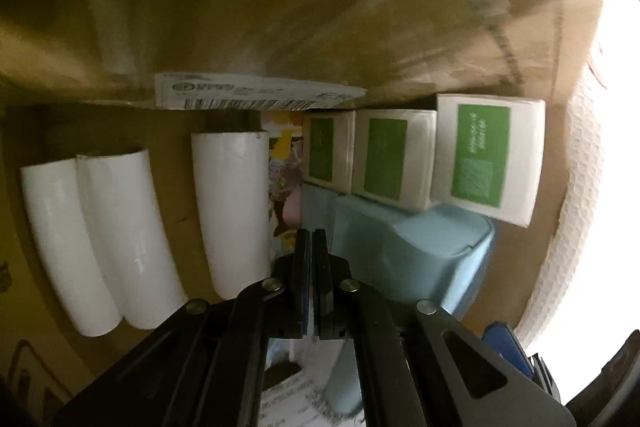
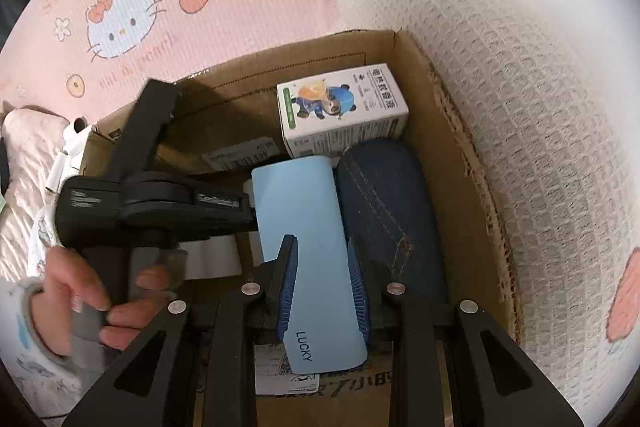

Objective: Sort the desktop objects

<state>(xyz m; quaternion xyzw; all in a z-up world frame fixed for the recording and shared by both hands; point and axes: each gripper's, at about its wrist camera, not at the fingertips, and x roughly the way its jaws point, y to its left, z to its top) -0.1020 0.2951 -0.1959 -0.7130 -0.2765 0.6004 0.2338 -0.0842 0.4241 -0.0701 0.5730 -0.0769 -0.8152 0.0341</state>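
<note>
My right gripper [image 2: 320, 247] is shut on a light blue case marked LUCKY [image 2: 308, 211], held lengthwise inside a cardboard box [image 2: 444, 147]. A dark denim case [image 2: 388, 203] lies right beside it, and a white carton with a cartoon panda [image 2: 340, 107] stands behind both. My left gripper [image 1: 312, 239] is shut with nothing between its fingers, low inside the box. In the right wrist view the left gripper [image 2: 244, 205] reaches in from the left, held by a hand [image 2: 80, 291]. Ahead of it lie three white tubes [image 1: 120, 235] and three green-labelled white boxes [image 1: 488, 155]; the blue case [image 1: 408, 251] lies under those boxes.
A shipping label [image 1: 256, 95] sticks to the box's inner wall. The box sits on a pink cartoon-print blanket [image 2: 120, 19] with a white waffle-weave cover [image 2: 540, 107] along its right side. Printed paper [image 2: 280, 371] lies on the box floor under my right gripper.
</note>
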